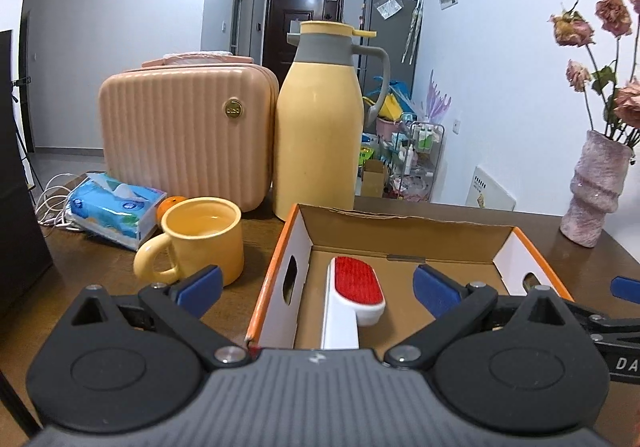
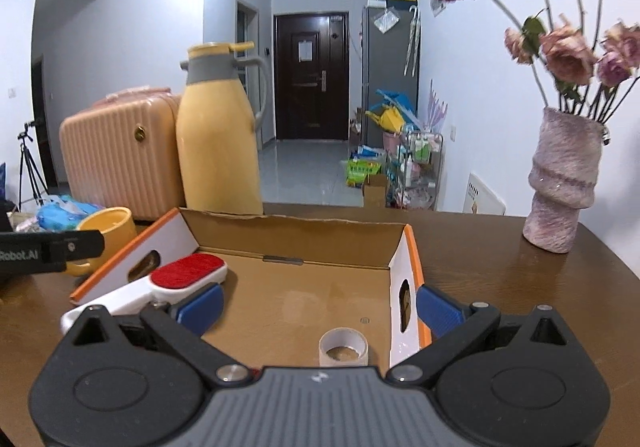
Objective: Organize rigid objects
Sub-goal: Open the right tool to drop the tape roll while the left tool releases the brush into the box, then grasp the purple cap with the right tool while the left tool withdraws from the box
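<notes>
An open cardboard box (image 1: 408, 235) with orange-edged white sides sits on the brown table; it also shows in the right wrist view (image 2: 296, 235). A white lint brush with a red pad (image 1: 356, 289) lies inside it at the left, also seen in the right wrist view (image 2: 188, 273). A small white tape roll (image 2: 343, 347) lies on the box floor near the right wall. My left gripper (image 1: 316, 285) is open and empty over the box's near left part, the brush between its fingers. My right gripper (image 2: 318, 305) is open and empty, straddling the box's right wall above the roll.
A yellow mug (image 1: 200, 243) stands left of the box. Behind are a yellow thermos jug (image 1: 318, 131), a pink ribbed case (image 1: 184, 135), a tissue pack (image 1: 116, 209) and an orange. A pink vase with dried roses (image 2: 560, 183) stands at the right.
</notes>
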Demonstrator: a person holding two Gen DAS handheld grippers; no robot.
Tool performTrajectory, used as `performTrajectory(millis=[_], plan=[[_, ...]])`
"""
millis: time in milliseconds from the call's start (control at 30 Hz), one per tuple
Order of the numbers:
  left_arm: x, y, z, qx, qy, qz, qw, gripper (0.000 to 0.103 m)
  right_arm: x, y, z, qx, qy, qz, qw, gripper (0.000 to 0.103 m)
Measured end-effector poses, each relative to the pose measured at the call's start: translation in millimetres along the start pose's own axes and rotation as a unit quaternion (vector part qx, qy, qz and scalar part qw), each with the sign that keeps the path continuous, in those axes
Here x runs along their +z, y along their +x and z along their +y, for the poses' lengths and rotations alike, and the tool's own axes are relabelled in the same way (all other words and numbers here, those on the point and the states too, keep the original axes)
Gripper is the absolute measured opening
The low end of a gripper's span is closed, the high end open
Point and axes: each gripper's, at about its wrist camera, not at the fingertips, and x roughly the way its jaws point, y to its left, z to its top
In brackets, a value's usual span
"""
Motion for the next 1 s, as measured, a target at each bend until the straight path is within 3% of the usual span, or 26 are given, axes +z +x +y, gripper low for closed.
performTrajectory(millis=[333, 1000], plan=[[-28.9, -52.4, 2.5, -0.016, 0.017, -0.003, 0.9997, 0.103, -30.6, -68.3, 8.9, 0.0, -0.009, -0.028, 1.0, 0.103], [-107.7, -115.8, 17.4, -0.039, 0.044, 0.037, 0.9976, 0.103, -115.6, -149.4, 32.0, 0.001, -0.034, -0.008, 0.999, 0.103]])
